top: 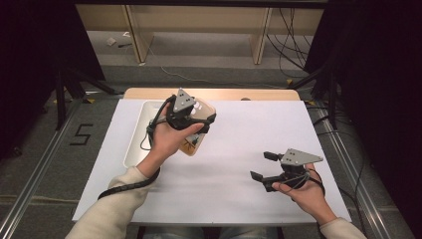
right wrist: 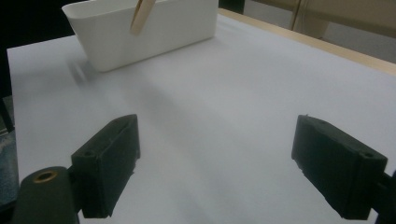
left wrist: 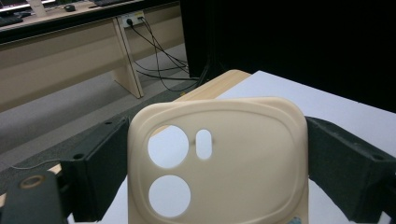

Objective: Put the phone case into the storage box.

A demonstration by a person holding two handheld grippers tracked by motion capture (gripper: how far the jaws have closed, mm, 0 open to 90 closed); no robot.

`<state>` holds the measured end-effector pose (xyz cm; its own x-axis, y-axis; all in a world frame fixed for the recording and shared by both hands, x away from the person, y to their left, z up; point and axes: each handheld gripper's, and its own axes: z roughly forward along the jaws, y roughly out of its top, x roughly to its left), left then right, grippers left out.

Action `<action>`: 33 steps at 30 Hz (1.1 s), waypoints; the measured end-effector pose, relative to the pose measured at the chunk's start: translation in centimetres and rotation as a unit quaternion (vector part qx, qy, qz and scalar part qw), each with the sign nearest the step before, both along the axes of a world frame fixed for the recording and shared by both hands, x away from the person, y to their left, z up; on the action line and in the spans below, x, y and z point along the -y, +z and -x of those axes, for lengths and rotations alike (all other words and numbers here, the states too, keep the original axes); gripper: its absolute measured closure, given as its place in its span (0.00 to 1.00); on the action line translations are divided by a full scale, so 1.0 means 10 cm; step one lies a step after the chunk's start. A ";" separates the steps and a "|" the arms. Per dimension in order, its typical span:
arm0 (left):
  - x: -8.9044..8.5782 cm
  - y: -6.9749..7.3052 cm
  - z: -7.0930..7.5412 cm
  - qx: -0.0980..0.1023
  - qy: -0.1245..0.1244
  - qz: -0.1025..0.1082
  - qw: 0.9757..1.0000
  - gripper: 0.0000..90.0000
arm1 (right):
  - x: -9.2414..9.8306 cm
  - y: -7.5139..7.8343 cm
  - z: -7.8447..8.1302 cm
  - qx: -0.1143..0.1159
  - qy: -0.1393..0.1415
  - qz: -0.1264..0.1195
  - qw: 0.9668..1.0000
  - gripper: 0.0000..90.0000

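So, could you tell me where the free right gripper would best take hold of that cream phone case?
Probably by the bare top edge of the phone case, coming from its open far end: the left gripper is shut across its two long sides. The right gripper is open and could pinch the thin, flat shell there.

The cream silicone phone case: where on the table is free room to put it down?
The white table cover is bare between the white plastic tray and the open right gripper, also along its near edge. It is crowded by the tray, where the left gripper holds the cream silicone phone case.
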<state>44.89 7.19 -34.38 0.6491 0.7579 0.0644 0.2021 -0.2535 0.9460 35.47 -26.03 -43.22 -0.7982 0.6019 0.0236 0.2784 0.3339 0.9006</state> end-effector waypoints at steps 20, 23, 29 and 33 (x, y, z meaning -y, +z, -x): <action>-0.10 0.05 -0.03 0.006 0.017 0.011 1.000 0.12 | -0.01 0.00 0.00 0.000 0.000 -0.002 1.000 0.18; -0.11 0.06 -0.04 0.006 0.018 0.012 1.000 0.12 | 0.00 0.00 0.00 -0.001 0.000 -0.002 1.000 0.18; -0.14 0.08 -0.05 0.008 0.024 0.015 1.000 0.12 | -0.01 0.00 0.00 -0.001 0.001 -0.001 1.000 0.18; -0.16 0.08 -0.06 0.008 0.029 0.017 0.999 0.12 | -0.01 -0.01 0.00 -0.002 0.002 -0.002 1.000 0.18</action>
<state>45.47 8.81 -33.59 0.6039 0.7956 0.0471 0.2011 -0.2093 0.9570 35.51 -25.95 -43.27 -0.8000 0.5993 0.0283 0.2801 0.3314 0.9010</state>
